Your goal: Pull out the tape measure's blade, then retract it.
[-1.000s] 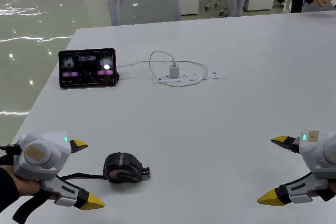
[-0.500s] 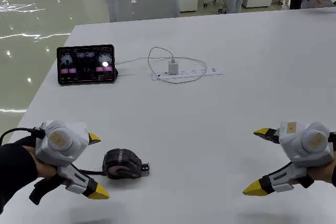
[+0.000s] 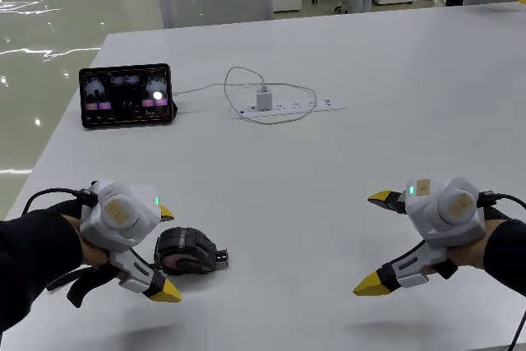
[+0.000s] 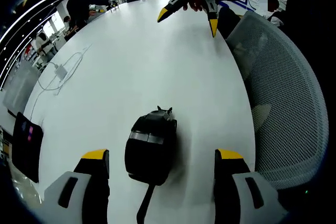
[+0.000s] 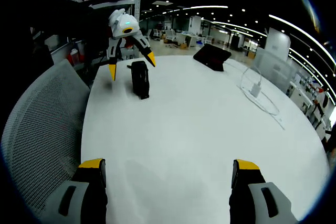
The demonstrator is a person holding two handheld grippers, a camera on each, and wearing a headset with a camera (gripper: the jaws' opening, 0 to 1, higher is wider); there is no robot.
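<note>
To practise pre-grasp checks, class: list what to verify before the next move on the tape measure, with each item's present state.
1. Jaws of left gripper open: ok.
2. The tape measure lies between those jaws, not gripped: ok.
3. Blade retracted, hook at the case mouth: ok.
4. Hook points towards the right gripper: ok.
5. Jaws of right gripper open: ok.
6. Right gripper close to the hook: not ok, well apart.

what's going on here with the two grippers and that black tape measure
A person is working at a white table with a gripper in each hand. The left gripper is open, its fingers on either side of the tape measure, which lies on the table; they have not closed on it. The tape measure looks fully wound in, so the pull has not begun. The right gripper is open over bare table, well apart from the tape measure.
</note>
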